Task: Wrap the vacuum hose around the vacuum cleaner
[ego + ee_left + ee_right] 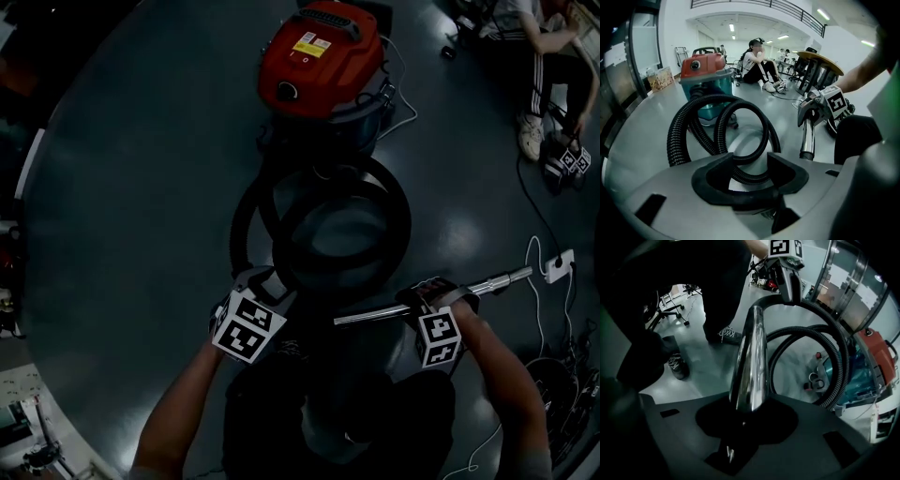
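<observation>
hose [675, 140] coiled beside vacuum cleaner [319, 56]; right gripper [747, 412] clamps metal tube [749, 357]

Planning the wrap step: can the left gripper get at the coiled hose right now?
Probably yes: the left gripper has its jaws apart right at the hose, nothing between. The right gripper, clamped on the metal tube, sits aside.

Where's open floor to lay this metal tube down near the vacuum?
The widest bare floor lies left of the vacuum cleaner and hose coils. A smaller patch sits between the coils and the white power strip. Far right is crowded: cables and a seated person.
</observation>
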{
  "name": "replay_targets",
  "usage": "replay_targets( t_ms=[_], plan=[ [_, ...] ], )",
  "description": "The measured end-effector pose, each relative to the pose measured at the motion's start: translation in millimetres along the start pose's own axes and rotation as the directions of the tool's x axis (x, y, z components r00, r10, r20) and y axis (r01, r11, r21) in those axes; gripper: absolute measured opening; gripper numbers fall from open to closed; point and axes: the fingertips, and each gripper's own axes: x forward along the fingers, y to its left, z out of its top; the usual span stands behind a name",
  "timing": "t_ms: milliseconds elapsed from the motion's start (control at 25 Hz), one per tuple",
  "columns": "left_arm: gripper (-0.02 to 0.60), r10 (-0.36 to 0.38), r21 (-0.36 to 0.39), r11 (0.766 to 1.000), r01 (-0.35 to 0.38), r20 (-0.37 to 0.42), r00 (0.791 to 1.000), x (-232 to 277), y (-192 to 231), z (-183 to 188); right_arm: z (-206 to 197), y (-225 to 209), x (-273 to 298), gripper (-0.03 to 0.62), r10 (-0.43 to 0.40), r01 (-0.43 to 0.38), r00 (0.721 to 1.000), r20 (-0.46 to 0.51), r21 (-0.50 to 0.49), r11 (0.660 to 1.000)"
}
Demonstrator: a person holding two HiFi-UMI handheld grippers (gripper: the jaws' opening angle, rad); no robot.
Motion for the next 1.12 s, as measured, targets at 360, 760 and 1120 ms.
replay_targets(
  t_ms=[360,760,1120],
  plan=[
    [0.230,-0.011,-0.037,0.999,0.011,0.018,1.000,68.4,15.8,-42.8,-25.4,-9.4,96.4,0.121,-0.011,0.012,0.999,0.032,-0.044,0.999],
    [0.230,-0.033,-0.016,0.999,0.032,-0.023,0.999,113.9,1.8,-78.3,-42.1,-6.7,159.8,0.121,0.143,-0.144,0.989,0.030,0.033,0.989],
    [0.230,-0.054,-0.021,0.998,0.053,-0.007,0.999,140.5,-22.5,-101.9,-47.0,-12.9,175.4,0.123,0.184,-0.180,0.982,-0.040,0.076,0.981]
  ],
)
